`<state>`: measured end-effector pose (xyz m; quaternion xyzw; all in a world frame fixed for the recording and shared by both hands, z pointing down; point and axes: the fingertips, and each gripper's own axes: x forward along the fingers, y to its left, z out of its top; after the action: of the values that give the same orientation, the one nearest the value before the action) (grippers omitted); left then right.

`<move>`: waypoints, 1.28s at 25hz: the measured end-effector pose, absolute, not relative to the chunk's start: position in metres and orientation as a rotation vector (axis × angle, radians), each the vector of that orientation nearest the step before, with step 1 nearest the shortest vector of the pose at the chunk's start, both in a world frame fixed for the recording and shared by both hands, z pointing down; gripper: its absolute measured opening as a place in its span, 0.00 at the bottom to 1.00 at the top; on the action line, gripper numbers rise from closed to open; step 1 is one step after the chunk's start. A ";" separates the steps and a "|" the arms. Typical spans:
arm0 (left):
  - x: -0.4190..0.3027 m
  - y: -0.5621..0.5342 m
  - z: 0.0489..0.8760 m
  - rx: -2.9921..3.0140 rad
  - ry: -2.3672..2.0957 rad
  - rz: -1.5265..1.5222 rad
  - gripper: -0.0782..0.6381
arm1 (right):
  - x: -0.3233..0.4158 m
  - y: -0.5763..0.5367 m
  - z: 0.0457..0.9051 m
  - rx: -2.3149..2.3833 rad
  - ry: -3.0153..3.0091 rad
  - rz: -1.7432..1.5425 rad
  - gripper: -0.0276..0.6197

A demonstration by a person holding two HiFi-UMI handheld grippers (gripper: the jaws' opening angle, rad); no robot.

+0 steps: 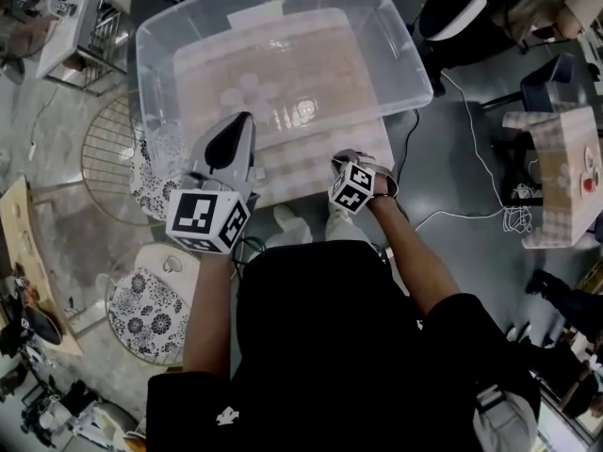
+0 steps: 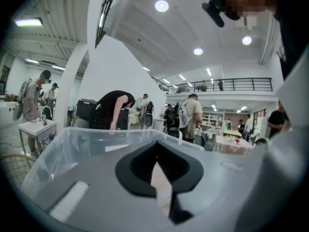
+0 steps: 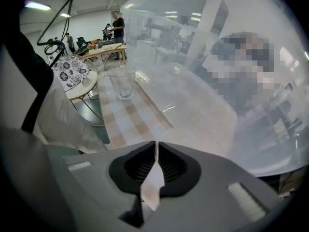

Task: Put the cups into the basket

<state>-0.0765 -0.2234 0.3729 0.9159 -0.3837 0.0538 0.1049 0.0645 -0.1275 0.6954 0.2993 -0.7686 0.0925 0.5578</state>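
Cup (image 3: 120, 82): clear, upright on checked table (image 3: 131, 116), upper left of right gripper view, just beside basket.
Basket (image 1: 158, 53): clear bin, upper centre of head view.
Left gripper (image 1: 243, 125): clenched, empty.
Right gripper (image 3: 157, 145): clenched, nothing between.

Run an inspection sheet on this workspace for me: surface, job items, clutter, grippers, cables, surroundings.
Surface: table under a checked cloth, largely taken up by the bin.
Job's things: clear plastic bin on the table; one clear cup upright on the cloth beside it; whether cups are inside the bin cannot be told.
Clutter: nothing seen.
Grippers: left gripper and right gripper both shut, nothing between the jaws.
Cables: white cable trailing on the floor at right.
Surroundings: floral-cushioned chairs at left; people at other tables.
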 end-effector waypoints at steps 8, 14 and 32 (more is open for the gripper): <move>-0.060 -0.229 0.373 2.692 -1.095 0.100 0.12 | 0.059 -0.127 0.626 0.694 -1.906 0.166 0.08; -0.047 -0.232 0.370 2.698 -1.073 0.078 0.12 | 0.050 -0.118 0.571 0.686 -1.993 0.169 0.08; -0.028 -0.241 0.366 2.700 -1.075 0.066 0.12 | 0.040 -0.143 0.406 0.720 -2.169 -0.056 0.08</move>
<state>-0.0280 -0.2410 0.3662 0.9224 -0.3673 0.0224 0.1172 0.0404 -0.1429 0.4059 0.2866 -0.8632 -0.0222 0.4150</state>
